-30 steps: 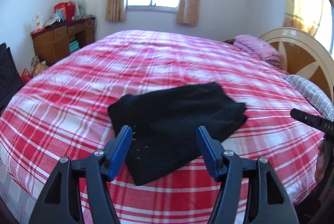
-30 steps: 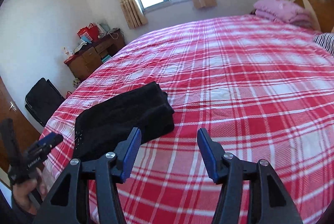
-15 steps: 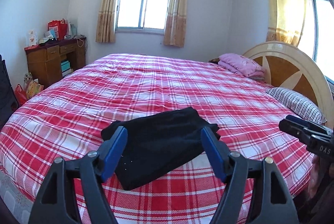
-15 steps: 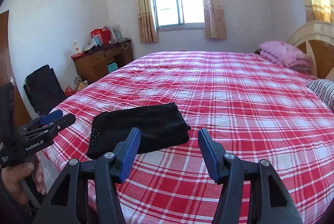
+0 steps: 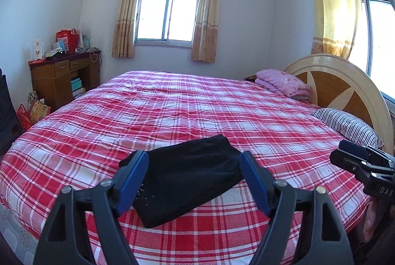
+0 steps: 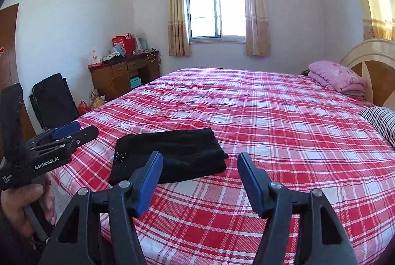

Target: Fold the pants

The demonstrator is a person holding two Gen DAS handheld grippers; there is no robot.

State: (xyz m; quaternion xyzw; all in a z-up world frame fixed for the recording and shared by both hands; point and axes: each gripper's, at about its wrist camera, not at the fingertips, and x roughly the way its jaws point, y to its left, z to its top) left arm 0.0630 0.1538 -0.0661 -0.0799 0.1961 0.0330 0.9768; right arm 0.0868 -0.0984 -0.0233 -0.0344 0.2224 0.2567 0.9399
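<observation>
While both stand open and empty, the folded pants (image 5: 187, 178) lie ahead of the left hand-held gripper (image 5: 195, 181), left of the right hand-held gripper (image 6: 200, 181).

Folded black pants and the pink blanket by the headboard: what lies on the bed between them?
Nothing: between the folded black pants and the pink blanket only bare red plaid bedspread shows, clearest in the right wrist view.
</observation>
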